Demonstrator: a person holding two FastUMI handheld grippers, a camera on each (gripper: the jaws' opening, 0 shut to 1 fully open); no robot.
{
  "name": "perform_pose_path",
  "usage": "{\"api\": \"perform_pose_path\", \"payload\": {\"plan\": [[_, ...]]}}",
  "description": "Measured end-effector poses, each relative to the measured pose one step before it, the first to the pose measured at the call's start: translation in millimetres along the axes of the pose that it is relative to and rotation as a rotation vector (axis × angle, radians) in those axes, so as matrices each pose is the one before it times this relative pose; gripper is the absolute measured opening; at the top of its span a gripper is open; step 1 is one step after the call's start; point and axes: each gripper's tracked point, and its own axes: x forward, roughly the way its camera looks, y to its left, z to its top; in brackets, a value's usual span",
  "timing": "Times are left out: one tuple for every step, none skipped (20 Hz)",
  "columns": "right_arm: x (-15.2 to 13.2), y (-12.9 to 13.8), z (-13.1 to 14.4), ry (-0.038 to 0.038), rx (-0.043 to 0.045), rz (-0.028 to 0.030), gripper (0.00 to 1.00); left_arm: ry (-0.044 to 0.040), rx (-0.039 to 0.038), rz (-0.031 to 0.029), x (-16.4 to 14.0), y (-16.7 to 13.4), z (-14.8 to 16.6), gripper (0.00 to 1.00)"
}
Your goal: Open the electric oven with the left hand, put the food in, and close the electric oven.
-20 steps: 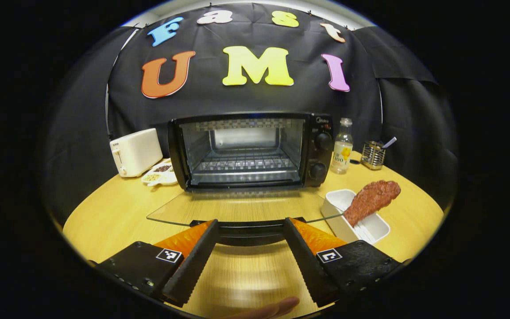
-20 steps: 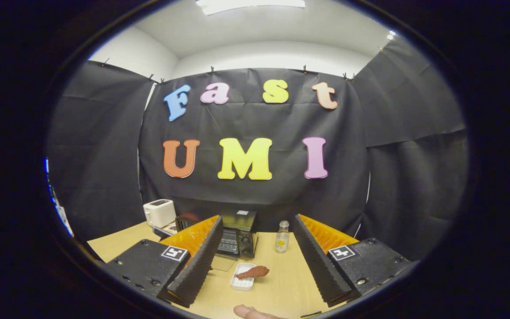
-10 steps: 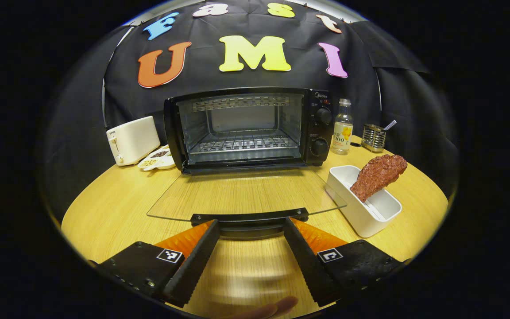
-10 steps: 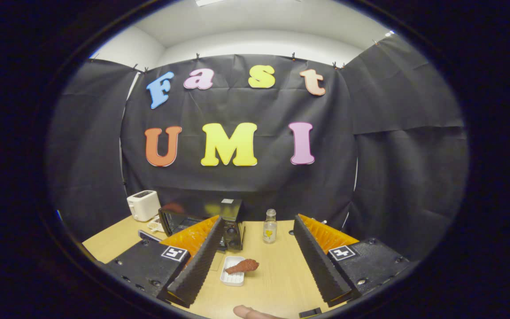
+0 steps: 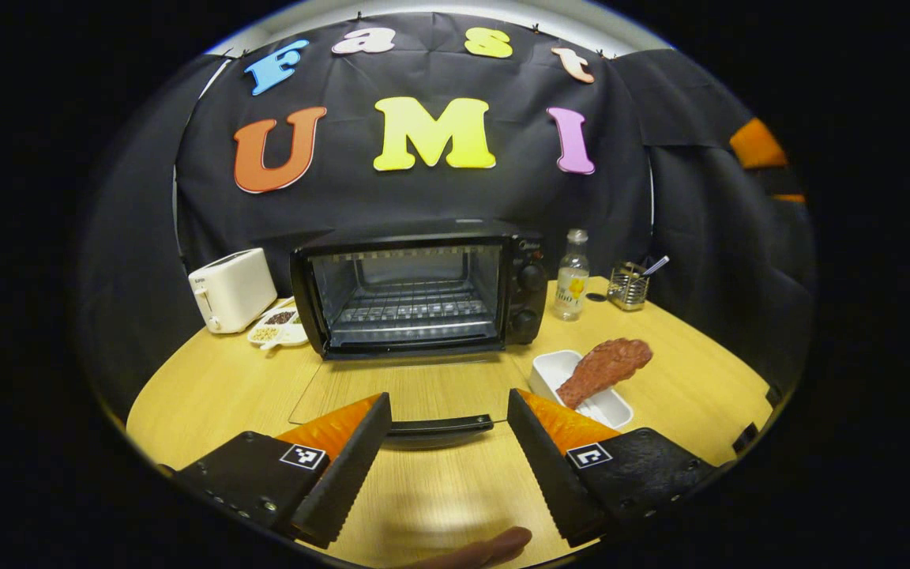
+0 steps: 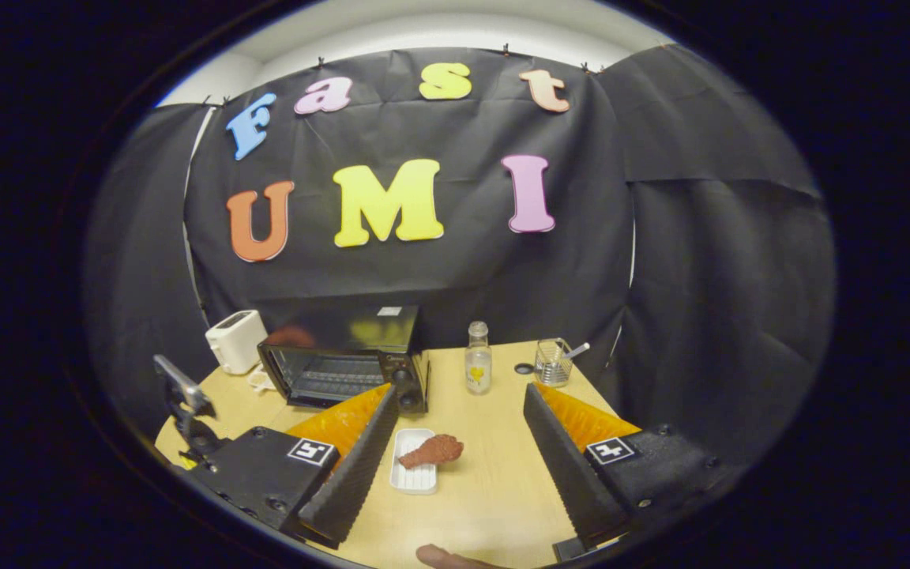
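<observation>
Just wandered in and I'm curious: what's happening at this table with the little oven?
A person holds a hand-held gripper in each hand. The oven stands with its glass door folded down flat. The left hand-held gripper hangs open just short of the door handle. The right hand-held gripper hangs open above the food, which lies across a white tray, not yet picked up.

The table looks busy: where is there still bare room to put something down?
Bare wood lies at the near edge, between the open oven door and the left claw. More lies right of the white tray holding the food. It is crowded along the back: toaster, snack dish, oven, bottle, wire holder.
</observation>
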Motion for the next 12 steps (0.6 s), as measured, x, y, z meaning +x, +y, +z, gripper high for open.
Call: {"api": "perform_pose_path", "payload": {"plan": [[5.27, -4.19, 0.25, 0.00832, 0.01736, -0.01292, 1.00, -0.03664, 0.01290, 0.00529, -12.51, 6.16, 15.25, 0.95], [5.15, -1.47, -1.07, 0.01019, 0.00816, -0.00277, 1.00, -0.02681, 0.00678, 0.00708, -9.27, 6.06, 11.12, 0.95], [4.63, -1.69, -3.25, 0.01104, 0.00155, -0.00431, 1.00, -0.01794, -0.00173, 0.00778, -10.24, 5.87, 10.86, 0.94], [5.53, -4.63, -0.76, 0.00735, -0.00024, -0.01141, 0.96, -0.01614, -0.00536, 0.00757, -10.73, 4.96, 9.59, 0.94], [7.38, -4.08, -2.41, 0.01411, -0.00667, -0.00994, 1.00, -0.03185, 0.00211, 0.01133, -11.88, 4.69, 15.04, 0.95], [6.81, -2.42, -2.00, 0.01684, -0.00759, -0.00517, 1.00, -0.02954, 0.00870, 0.00800, -11.82, 4.64, 16.75, 0.95], [6.82, -0.80, -3.72, 0.01481, -0.00730, 0.00295, 1.00, -0.04143, 0.01014, 0.00401, -11.56, 2.93, 17.61, 0.95], [6.34, 0.42, -2.32, 0.01133, -0.00120, 0.00879, 1.00, -0.05211, 0.00689, 0.00604, -10.63, 3.70, 20.65, 0.95], [6.17, -0.39, -4.56, 0.01429, 0.00057, 0.01208, 1.00, -0.04183, 0.00144, 0.00609, -9.90, 2.78, 16.40, 0.94], [6.76, 0.14, -4.86, 0.01640, 0.00418, 0.01153, 0.96, -0.02399, -0.00535, 0.00732, -9.95, 3.23, 11.92, 0.94], [6.19, 1.29, -4.86, 0.01552, 0.01176, 0.01731, 1.00, -0.01763, -0.01271, 0.00201, -9.07, 2.36, 8.30, 0.94], [4.04, 4.79, 0.09, -0.00424, 0.01652, 0.03441, 1.00, -0.02551, -0.01026, -0.00184, -7.47, 0.85, 8.36, 0.94]]}}
